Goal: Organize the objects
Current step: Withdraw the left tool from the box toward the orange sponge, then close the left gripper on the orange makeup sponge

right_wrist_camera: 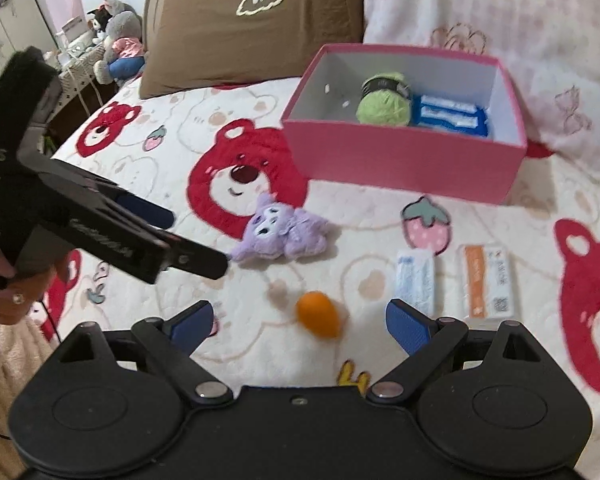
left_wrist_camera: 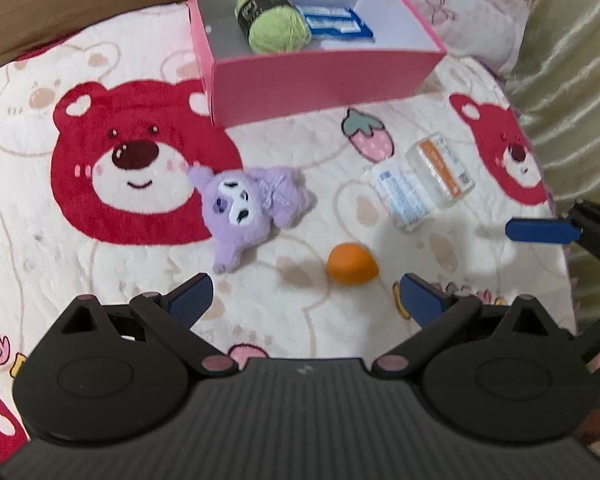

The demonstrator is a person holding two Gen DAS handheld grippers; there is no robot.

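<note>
The right gripper (right_wrist_camera: 300, 320) hangs over the bed with its 2 blue-padded jaws spread wide and nothing between them; the orange egg-shaped sponge (right_wrist_camera: 319, 314) lies on the blanket in the gap just ahead, low in the frame's middle. The left gripper (left_wrist_camera: 302, 300) is likewise wide apart and empty, the same sponge (left_wrist_camera: 352, 263) just beyond its tips. In the right wrist view the left tool reaches in from the left edge, a hand (right_wrist_camera: 4, 292) on its grip.

Bare bear-print blanket (right_wrist_camera: 180, 128) surrounds the sponge. Above it lies a purple plush toy (right_wrist_camera: 282, 236) on its side, and to the right 2 flat packets touch side by side, 1 blue-printed (right_wrist_camera: 415, 278), 1 orange-striped (right_wrist_camera: 488, 280). Further up, right of centre, stands an open pink box (right_wrist_camera: 404, 160) with white inner walls, holding a green yarn ball (right_wrist_camera: 384, 106) against blue packs (right_wrist_camera: 450, 118). A brown pillow (right_wrist_camera: 256, 20) closes the top edge.
</note>
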